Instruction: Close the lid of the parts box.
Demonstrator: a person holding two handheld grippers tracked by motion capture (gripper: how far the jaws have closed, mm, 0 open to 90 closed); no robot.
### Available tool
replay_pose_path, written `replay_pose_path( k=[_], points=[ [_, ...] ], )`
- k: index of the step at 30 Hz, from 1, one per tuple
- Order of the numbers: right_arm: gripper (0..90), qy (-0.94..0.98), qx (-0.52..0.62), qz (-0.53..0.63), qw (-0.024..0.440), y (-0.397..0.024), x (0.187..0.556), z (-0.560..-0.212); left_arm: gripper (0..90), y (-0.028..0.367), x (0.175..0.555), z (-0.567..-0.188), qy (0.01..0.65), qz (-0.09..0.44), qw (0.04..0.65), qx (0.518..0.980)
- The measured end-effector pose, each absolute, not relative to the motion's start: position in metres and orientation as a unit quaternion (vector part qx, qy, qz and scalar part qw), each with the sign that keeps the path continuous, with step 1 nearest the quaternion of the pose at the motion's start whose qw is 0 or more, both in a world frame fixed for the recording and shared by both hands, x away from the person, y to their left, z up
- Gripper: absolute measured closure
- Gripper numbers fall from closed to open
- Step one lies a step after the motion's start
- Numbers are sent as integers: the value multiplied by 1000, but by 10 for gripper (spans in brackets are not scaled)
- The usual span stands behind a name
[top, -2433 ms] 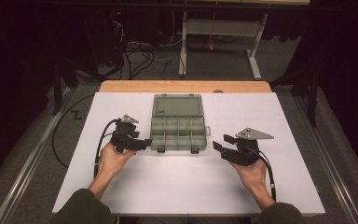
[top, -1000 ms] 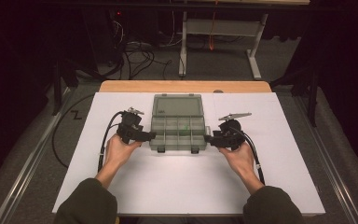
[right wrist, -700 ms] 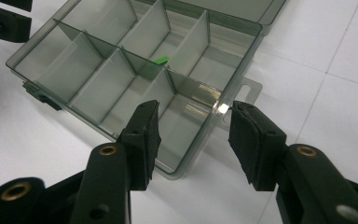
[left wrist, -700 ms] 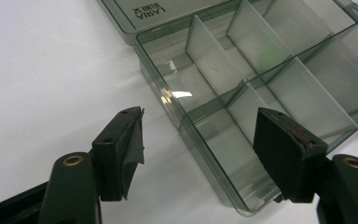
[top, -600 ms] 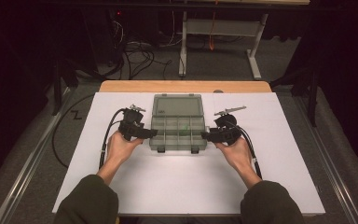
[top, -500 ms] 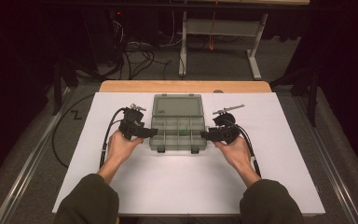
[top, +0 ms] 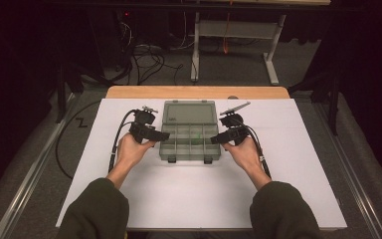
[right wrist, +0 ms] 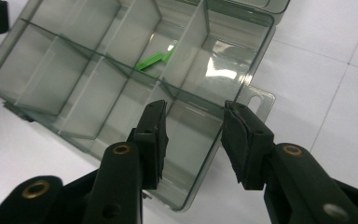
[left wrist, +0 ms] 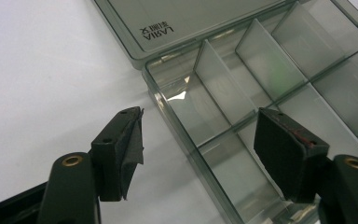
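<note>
Compartment box of smoky clear plastic (top: 190, 138) lies flat on the white worktop (top: 199, 199), its lid thrown back away from the person, and a gripper stands at each short end. The right gripper (right wrist: 193, 140) has its jaws astride the box's end wall, one jaw inside the end compartment and the other outside, beside the small hanging tab (right wrist: 256, 99). These jaws have just been closing in, yet a gap shows on both sides of the wall, so they are not pinching it. Small bright green pieces (right wrist: 154, 59) lie in a compartment beyond that gripper's jaws. The left gripper (left wrist: 198, 144) straddles the opposite wall with its jaws spread wide, one over bare worktop, the other above a compartment, touching nothing that I can make out. Coming in from both ends looks meant to steady or lift the box evenly.
</note>
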State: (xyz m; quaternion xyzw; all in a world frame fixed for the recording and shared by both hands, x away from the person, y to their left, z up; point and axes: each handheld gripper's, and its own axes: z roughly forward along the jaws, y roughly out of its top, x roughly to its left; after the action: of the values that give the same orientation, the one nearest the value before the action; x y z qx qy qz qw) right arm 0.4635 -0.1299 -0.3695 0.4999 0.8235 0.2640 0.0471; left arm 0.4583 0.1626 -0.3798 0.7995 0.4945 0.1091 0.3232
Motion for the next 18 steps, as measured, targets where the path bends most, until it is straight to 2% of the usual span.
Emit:
replay_pose_path(
  k=[18],
  points=[
    [610, 822, 529, 209, 36, -119, 484, -371, 321, 157, 481, -374, 503, 102, 315, 798]
  ],
)
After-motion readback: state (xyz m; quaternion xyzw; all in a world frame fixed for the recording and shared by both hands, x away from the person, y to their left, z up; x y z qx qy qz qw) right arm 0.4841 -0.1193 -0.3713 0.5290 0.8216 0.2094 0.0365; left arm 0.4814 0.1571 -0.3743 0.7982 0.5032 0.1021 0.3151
